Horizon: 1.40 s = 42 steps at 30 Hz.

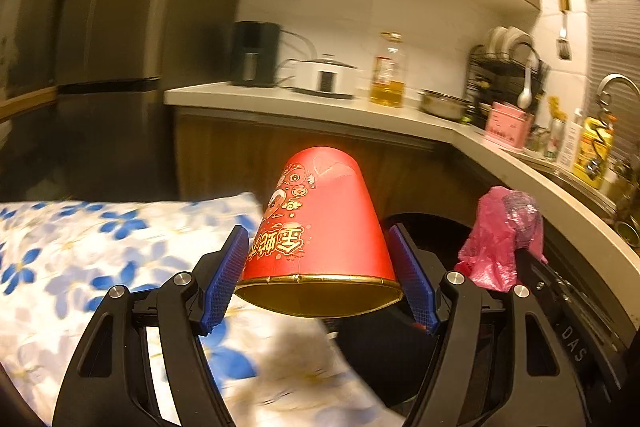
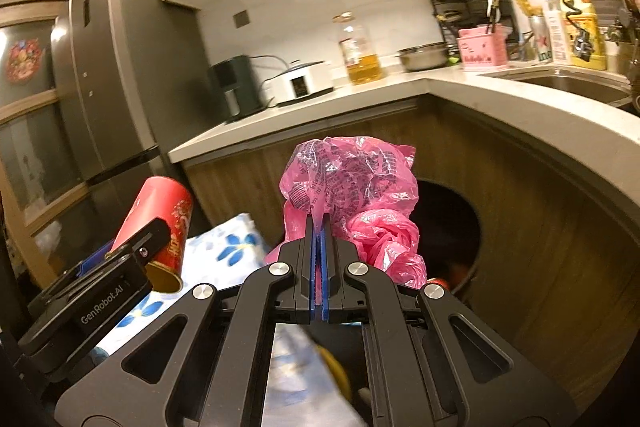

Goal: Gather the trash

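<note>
A red paper cup (image 1: 320,227) with gold print lies tilted between the blue pads of my left gripper (image 1: 317,231), its gold-rimmed mouth towards the camera; the pads press on its sides. In the right wrist view the same cup (image 2: 160,211) shows at the left behind the left gripper's near finger (image 2: 144,239). My right gripper (image 2: 318,225) is shut on a crumpled pink plastic bag (image 2: 352,179), which bulges above and to the right of the tips. That bag (image 1: 500,239) also appears at the right of the left wrist view. Both hang over a dark round bin (image 2: 452,223).
A table with a blue-flowered cloth (image 1: 80,247) lies to the left and below. A pale L-shaped counter (image 2: 500,99) wraps behind and to the right, with an oil bottle (image 1: 387,75), a white cooker (image 1: 326,77), a dish rack and a sink (image 2: 560,83). A grey fridge (image 2: 100,75) stands at the left.
</note>
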Motion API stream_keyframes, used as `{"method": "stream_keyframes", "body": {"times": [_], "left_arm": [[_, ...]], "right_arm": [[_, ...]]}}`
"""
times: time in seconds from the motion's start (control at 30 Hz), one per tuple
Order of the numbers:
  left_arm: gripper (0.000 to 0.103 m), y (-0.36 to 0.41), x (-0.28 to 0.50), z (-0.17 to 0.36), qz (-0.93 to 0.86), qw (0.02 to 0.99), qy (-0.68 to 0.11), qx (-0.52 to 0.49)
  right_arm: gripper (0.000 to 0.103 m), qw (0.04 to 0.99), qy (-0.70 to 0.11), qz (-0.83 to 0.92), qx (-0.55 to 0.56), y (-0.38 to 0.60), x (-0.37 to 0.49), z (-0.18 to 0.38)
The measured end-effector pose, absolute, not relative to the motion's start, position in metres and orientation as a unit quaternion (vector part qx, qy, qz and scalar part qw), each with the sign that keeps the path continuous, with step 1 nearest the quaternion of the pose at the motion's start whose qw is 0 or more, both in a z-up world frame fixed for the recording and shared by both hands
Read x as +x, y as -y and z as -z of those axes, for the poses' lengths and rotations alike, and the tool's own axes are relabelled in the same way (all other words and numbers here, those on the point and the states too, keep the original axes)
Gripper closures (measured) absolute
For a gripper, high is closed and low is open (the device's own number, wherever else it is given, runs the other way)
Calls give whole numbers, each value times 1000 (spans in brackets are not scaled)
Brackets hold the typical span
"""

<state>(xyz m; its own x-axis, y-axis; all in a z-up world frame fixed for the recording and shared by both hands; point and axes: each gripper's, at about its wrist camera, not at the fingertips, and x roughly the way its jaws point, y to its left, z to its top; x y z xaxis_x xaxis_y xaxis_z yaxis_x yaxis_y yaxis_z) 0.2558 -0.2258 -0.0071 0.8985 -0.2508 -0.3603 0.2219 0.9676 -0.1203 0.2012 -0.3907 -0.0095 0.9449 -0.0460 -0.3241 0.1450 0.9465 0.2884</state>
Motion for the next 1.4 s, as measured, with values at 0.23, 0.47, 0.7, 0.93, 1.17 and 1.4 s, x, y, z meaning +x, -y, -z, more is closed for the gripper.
{"method": "stream_keyframes", "body": {"times": [0.23,0.47,0.7,0.93,1.17,1.4], "left_arm": [[33,272,277,12,174,965,-193,-29],[32,290,291,23,204,957,-205,-27],[31,295,300,30,213,952,-216,-33],[28,293,308,31,216,950,-221,-34],[20,276,311,30,201,951,-226,-57],[8,251,297,28,156,960,-225,-50]], "right_arm": [[101,973,-155,69,156,426,208,10],[100,973,-160,69,152,442,217,14],[100,974,-163,61,145,443,227,17],[100,973,-172,59,145,446,235,23],[76,971,-180,57,143,445,241,25],[34,969,-183,68,149,444,234,26]]}}
